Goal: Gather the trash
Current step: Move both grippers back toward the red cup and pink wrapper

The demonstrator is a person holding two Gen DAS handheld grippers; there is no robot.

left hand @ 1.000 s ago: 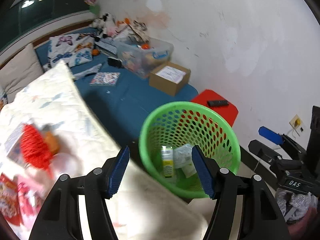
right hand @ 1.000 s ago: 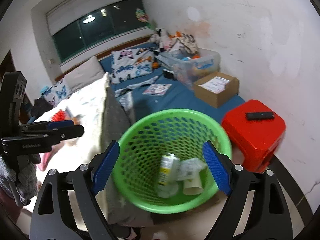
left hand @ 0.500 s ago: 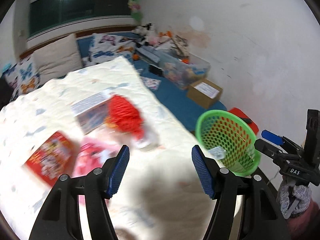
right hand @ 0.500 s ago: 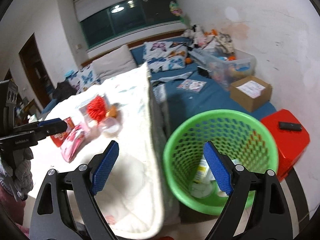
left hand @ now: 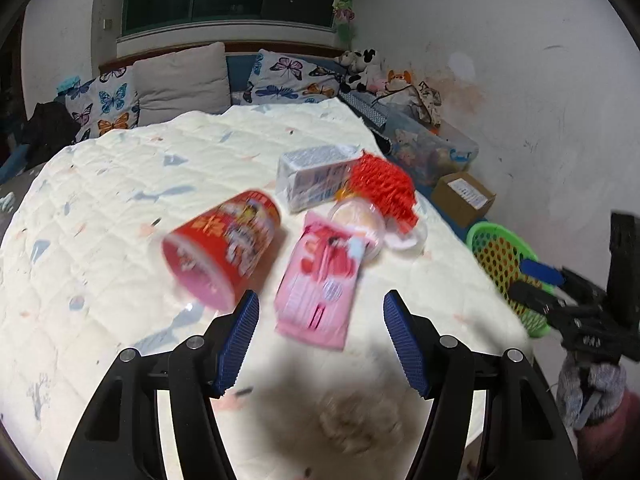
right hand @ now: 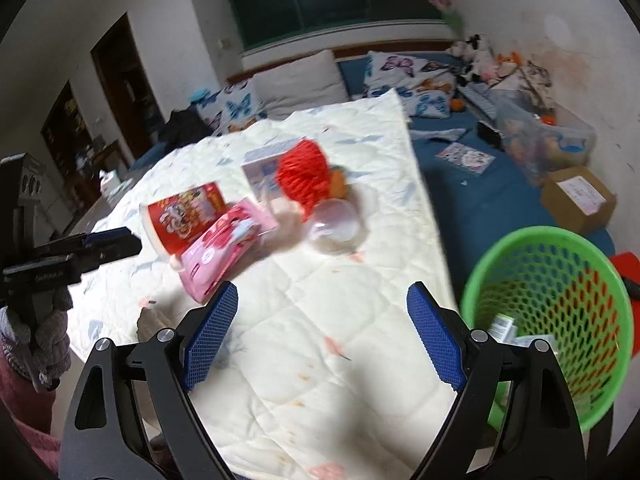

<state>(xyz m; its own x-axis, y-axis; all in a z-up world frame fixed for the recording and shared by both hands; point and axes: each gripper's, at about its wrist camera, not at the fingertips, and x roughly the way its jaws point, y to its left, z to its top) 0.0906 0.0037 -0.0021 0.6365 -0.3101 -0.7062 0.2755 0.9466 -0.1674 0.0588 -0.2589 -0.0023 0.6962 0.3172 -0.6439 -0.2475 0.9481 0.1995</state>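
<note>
**Both grippers empty over bed litter; basket at bedside**

Bedroom, white quilt spread as the working surface. Left to right in the left view: red cup on its side, pink pack, white box, red net and clear lid, clustered within easy reach. Left gripper is spread wide, empty, aimed at the pack. Green basket stands off the bed's right edge; right gripper likewise gapes empty. A second ago both pointed at the basket; now they face the litter.

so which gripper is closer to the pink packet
Left. The left gripper hovers open right over the pink packet; the right gripper is off to its right, nearer the green basket.
</note>
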